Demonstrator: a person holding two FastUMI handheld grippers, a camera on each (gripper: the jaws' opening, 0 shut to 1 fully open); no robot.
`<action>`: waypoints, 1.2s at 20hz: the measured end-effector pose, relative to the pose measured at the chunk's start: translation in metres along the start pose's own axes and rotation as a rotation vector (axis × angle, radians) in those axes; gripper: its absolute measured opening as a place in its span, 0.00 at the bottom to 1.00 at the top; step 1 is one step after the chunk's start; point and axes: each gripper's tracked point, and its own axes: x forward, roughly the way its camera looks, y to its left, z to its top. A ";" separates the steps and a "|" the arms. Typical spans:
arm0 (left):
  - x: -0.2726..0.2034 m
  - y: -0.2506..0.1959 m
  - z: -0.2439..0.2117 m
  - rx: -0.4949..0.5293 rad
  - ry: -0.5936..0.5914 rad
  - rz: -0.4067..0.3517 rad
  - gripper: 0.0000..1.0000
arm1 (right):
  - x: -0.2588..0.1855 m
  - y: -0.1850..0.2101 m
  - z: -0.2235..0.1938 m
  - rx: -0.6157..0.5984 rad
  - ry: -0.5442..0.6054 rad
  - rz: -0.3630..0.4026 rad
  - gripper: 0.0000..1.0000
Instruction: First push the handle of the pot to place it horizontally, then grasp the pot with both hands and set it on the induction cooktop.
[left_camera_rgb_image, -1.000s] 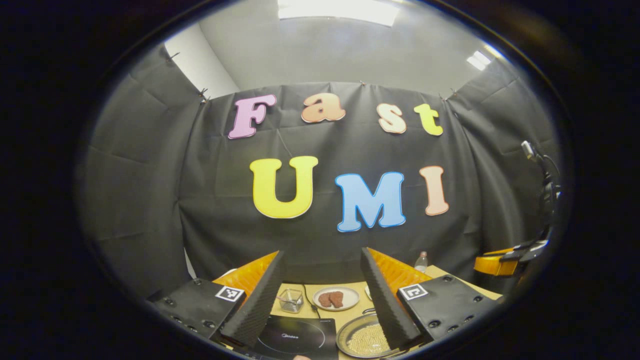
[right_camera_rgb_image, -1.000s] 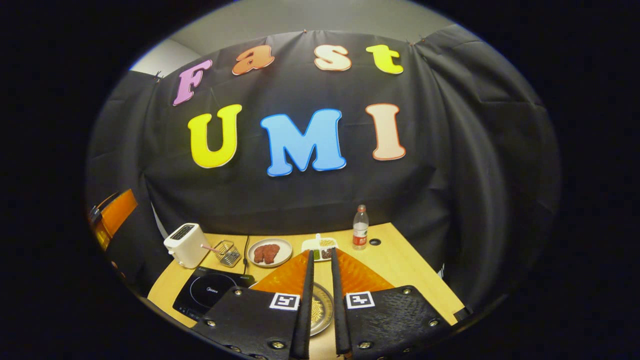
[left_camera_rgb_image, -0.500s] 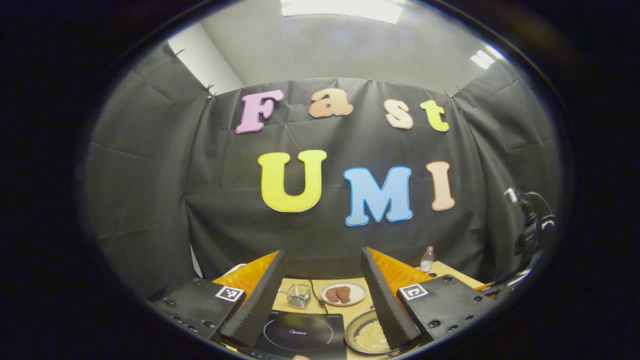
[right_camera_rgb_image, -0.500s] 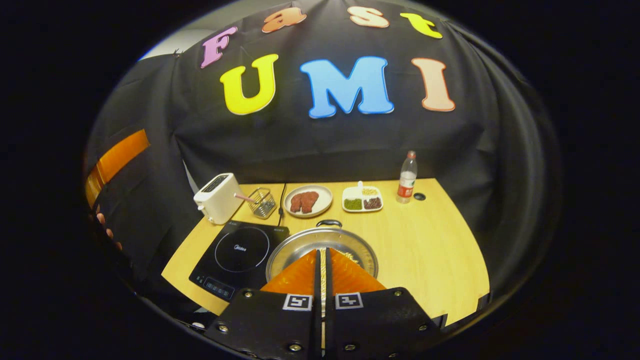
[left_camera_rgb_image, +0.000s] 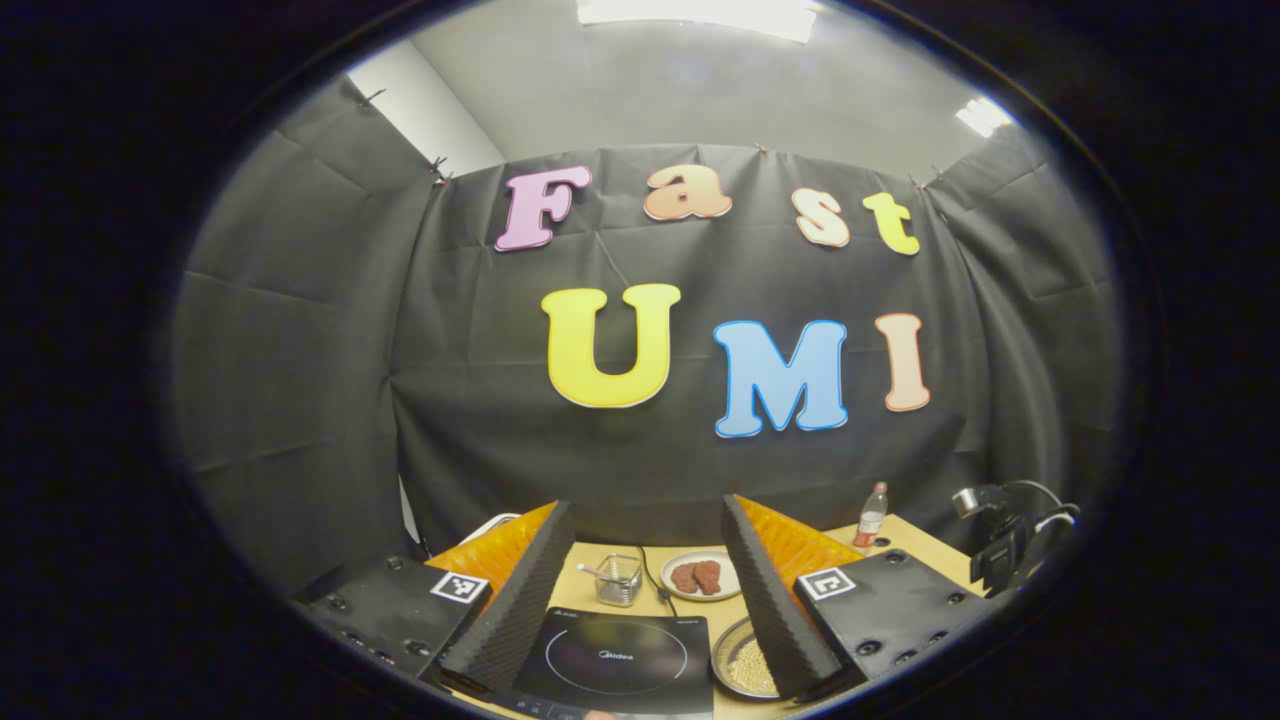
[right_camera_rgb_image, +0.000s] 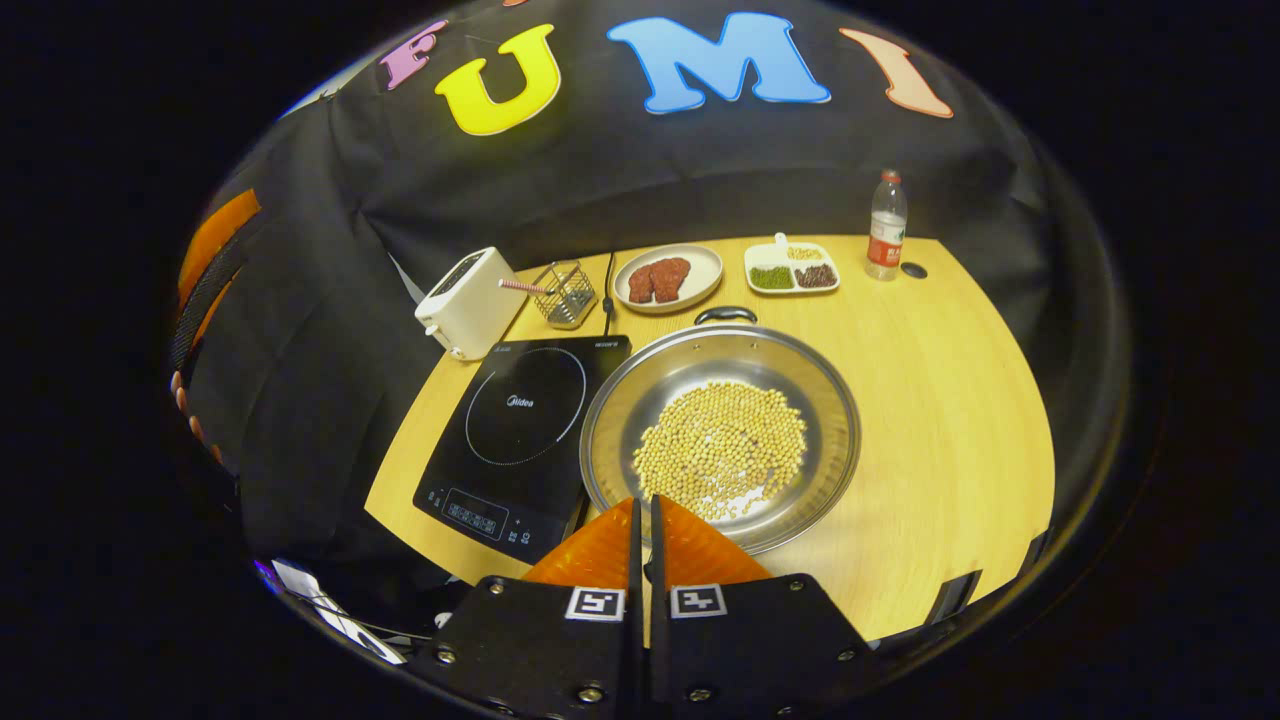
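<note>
A wide shallow steel pot (right_camera_rgb_image: 640, 400) with yellow beans in it sits on the wooden table (right_camera_rgb_image: 950, 380), right beside the black induction cooktop (right_camera_rgb_image: 520, 440). One dark handle (right_camera_rgb_image: 725, 314) sticks out from its far rim. My right gripper (right_camera_rgb_image: 643, 505) hangs above the pot's near rim, shut with nothing held, and its fingers hide that edge. My left gripper (left_camera_rgb_image: 645, 505) is open and raised, with the cooktop (left_camera_rgb_image: 615, 655) and the pot's rim (left_camera_rgb_image: 722, 660) below, between its fingers.
Along the table's back stand a white toaster (right_camera_rgb_image: 465, 300), a wire basket (right_camera_rgb_image: 563, 292), a plate of meat (right_camera_rgb_image: 667, 278), a divided dish (right_camera_rgb_image: 790, 272) and a bottle (right_camera_rgb_image: 885, 225). A power cord (right_camera_rgb_image: 607, 290) runs to the cooktop. Bare table lies right of the pot.
My right gripper has tipped downward and come in over the pot, and its small finger gap has shut. The left gripper view has drifted so the cooktop sits more between its fingers.
</note>
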 end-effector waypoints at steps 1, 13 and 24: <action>0.001 0.003 0.000 0.002 0.003 0.003 0.95 | 0.004 0.001 -0.004 0.013 0.020 0.004 0.02; 0.004 0.025 -0.015 0.028 0.048 0.054 0.95 | 0.059 0.010 -0.056 0.035 0.232 0.010 0.03; -0.002 0.033 -0.022 0.041 0.076 0.083 0.95 | 0.085 0.012 -0.079 0.057 0.297 0.000 0.04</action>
